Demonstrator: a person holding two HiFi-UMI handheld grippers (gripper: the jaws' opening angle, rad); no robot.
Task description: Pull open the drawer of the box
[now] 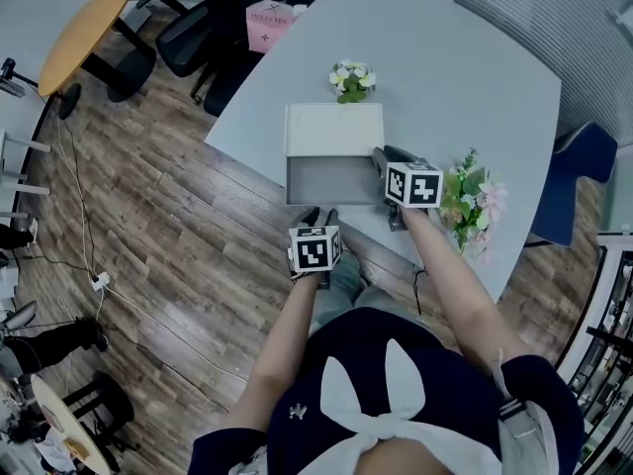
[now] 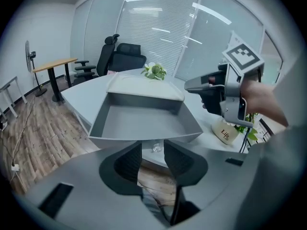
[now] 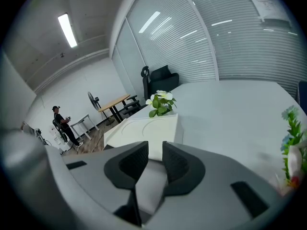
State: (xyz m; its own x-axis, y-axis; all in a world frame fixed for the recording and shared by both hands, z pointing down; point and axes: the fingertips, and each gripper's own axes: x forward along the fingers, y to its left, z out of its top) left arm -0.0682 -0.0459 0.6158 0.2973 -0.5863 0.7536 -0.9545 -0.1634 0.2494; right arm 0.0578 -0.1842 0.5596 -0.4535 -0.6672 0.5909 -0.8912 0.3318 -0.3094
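Observation:
The white box (image 1: 333,127) lies on the grey table (image 1: 465,77), and its grey drawer (image 1: 326,178) stands pulled out over the table's near edge. In the left gripper view the drawer (image 2: 144,116) is empty, with its small clear knob (image 2: 157,147) just beyond the fingertips. My left gripper (image 2: 152,150) is open in front of the drawer and its pads touch nothing. It also appears below the drawer front in the head view (image 1: 319,213). My right gripper (image 1: 379,154) hovers at the box's right side, open (image 3: 154,150), with the box top (image 3: 144,128) seen past its jaws.
A pot of white flowers (image 1: 351,80) stands behind the box, and pink flowers (image 1: 473,201) in a vase (image 2: 225,132) stand right of my right hand. A pink carton (image 1: 269,23) sits at the table's far edge. Office chairs (image 1: 188,33) and a wooden table (image 1: 89,28) stand on the floor at left.

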